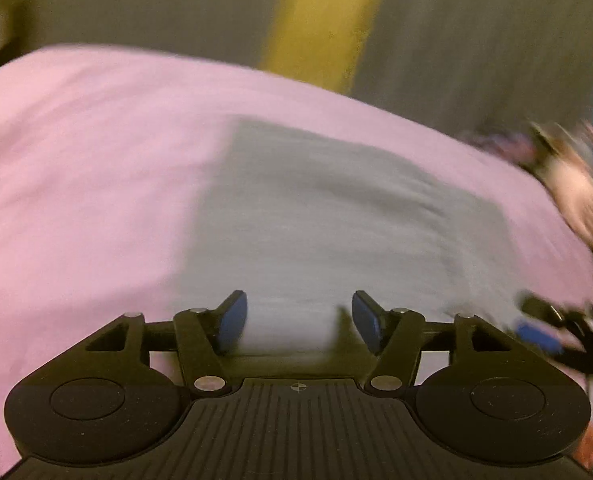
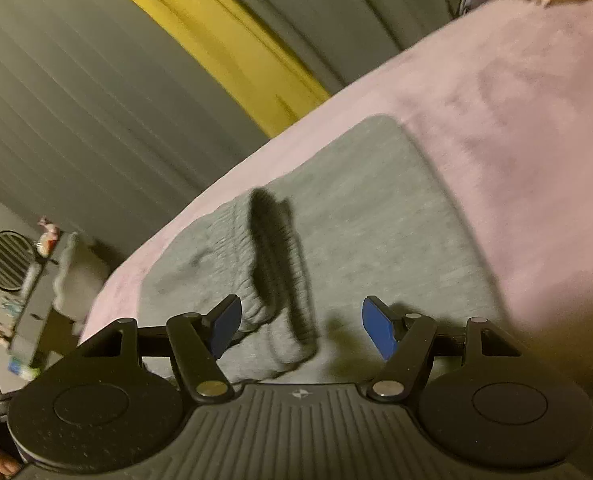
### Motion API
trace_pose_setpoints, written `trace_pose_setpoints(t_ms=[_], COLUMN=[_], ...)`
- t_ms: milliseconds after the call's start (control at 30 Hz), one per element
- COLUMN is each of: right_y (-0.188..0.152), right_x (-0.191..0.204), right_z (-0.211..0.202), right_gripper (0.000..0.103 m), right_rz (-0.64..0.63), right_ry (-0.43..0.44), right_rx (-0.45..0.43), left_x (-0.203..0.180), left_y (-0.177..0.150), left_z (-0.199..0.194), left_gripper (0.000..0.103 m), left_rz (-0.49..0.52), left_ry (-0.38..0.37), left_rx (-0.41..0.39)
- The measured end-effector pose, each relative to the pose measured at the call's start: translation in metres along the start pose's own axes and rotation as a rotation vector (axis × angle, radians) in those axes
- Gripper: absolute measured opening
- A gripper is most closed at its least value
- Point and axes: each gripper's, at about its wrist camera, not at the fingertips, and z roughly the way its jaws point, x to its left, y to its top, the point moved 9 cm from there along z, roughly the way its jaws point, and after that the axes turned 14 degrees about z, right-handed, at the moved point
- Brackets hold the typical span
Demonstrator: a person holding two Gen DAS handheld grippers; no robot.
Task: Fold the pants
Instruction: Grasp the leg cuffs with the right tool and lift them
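Note:
Grey pants lie folded into a flat rectangle on a pink bedspread. My left gripper hovers over their near edge, open, with nothing between its blue pads; this view is motion-blurred. In the right wrist view the pants show a ribbed band folded over on top. My right gripper is open just above that ribbed end, and its pads do not press on the cloth. The right gripper's blue pad also shows blurred at the right edge of the left wrist view.
Grey curtains with a yellow stripe hang beyond the bed's far edge. A low cabinet with small items and a round slatted object stands past the bed's left end. A pale blurred shape sits at the right.

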Motion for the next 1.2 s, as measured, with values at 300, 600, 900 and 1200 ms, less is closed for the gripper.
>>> trace_pose_setpoints(t_ms=[300, 600, 900, 1200], right_y=[-0.014, -0.016, -0.016, -0.012], right_x=[0.003, 0.006, 0.014, 0.058], right_z=[0.044, 0.062, 0.088, 0.083], right_gripper=[0.069, 0.083, 0.057, 0.044], right_rz=[0.095, 0.224, 0.288, 0.098], right_ry=[0.000, 0.050, 0.097, 0.003], right_rx=[0.127, 0.164, 0.253, 0.157], left_x=[0.058, 0.050, 0.050, 0.045], left_y=[-0.024, -0.036, -0.037, -0.037], left_z=[0.026, 0.034, 0.031, 0.026], left_gripper=[0.066, 0.071, 0.071, 0.071], left_rz=[-0.348, -0.336, -0.346, -0.327], left_ry=[0.026, -0.017, -0.050, -0.057], left_rx=[0.056, 0.077, 0.076, 0.055])
